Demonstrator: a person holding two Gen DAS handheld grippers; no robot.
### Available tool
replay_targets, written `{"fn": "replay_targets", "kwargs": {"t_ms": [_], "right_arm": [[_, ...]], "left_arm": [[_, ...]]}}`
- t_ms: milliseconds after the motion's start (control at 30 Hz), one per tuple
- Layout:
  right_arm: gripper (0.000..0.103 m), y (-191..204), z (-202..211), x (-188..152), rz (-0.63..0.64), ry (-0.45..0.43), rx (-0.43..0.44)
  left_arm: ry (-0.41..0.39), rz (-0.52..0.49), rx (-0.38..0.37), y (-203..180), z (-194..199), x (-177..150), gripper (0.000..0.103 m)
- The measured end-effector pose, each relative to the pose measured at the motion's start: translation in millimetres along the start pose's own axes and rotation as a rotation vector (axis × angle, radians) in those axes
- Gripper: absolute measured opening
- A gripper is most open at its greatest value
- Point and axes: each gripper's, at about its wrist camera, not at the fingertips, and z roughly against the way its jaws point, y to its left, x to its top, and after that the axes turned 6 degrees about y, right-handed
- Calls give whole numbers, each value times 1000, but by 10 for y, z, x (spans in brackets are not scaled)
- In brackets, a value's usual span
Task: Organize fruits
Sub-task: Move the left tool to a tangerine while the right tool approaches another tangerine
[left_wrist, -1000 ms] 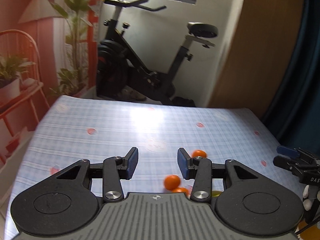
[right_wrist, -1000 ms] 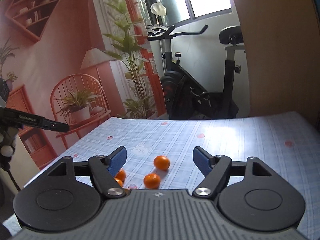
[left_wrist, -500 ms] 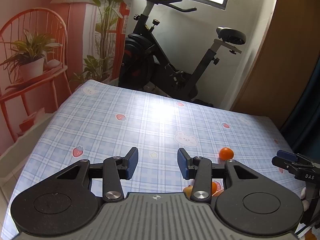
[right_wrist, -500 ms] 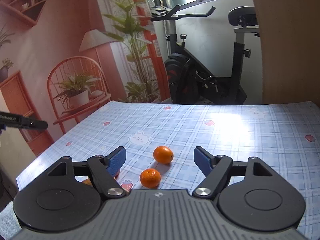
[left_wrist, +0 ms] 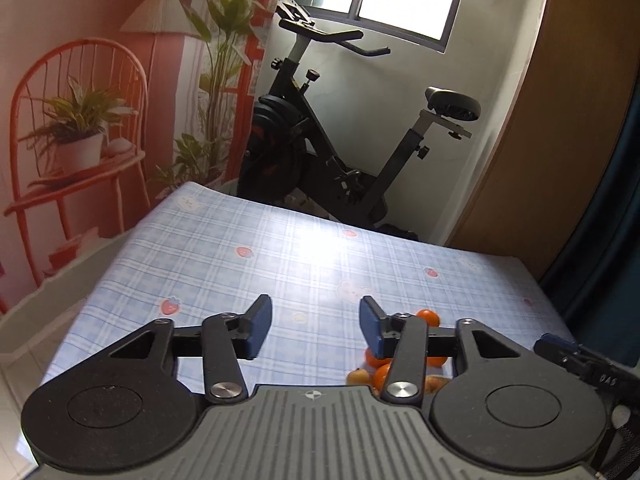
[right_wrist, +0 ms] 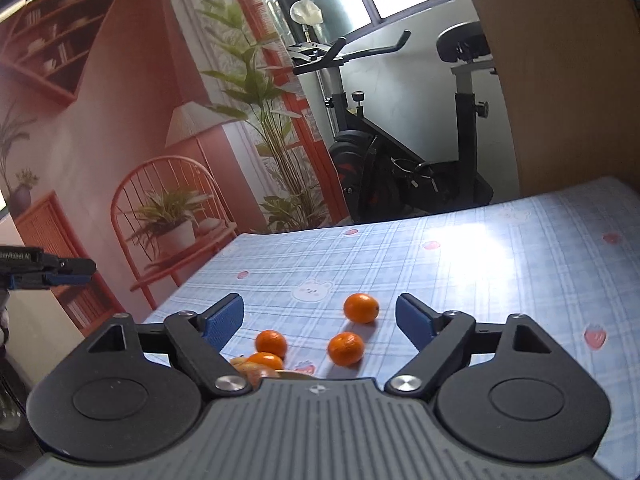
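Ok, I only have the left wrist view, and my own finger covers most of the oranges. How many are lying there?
Observer: The right wrist view shows three lying apart on the tablecloth: a far orange, a middle orange and a left orange. A fourth orange is half hidden.
Operator: Is the right gripper holding one?
Observer: No, the right gripper is open, with nothing between its fingers.
Operator: Where am I?
Observer: The left gripper is at the far left of that view, clear of all the fruit.
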Motion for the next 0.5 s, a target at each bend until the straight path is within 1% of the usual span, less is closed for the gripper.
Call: {"fn": "replay_targets", "kwargs": {"t_ms": [33, 100, 167, 267, 333, 433, 500], "right_arm": [[86, 16, 6, -18, 19, 5, -18], [86, 38, -3, -47, 43, 20, -40], [86, 27, -27, -66, 37, 30, -49], [86, 15, -88, -98, 44, 43, -60], [86, 30, -161, -118, 80, 59, -74], [85, 45, -309, -137, 148, 85, -73], [78, 50, -430, -146, 191, 95, -71]], "left_arm": [[-7, -2, 12, -1, 22, -36, 58], [-7, 16, 18, 28, 5, -102, 58], [9, 43, 13, 73, -67, -165, 58], [28, 51, 40, 100, -211, -231, 58], [34, 60, 41, 119, -287, -259, 57], [33, 65, 45, 142, -387, -300, 57], [31, 58, 53, 146, -441, -330, 57]]}}
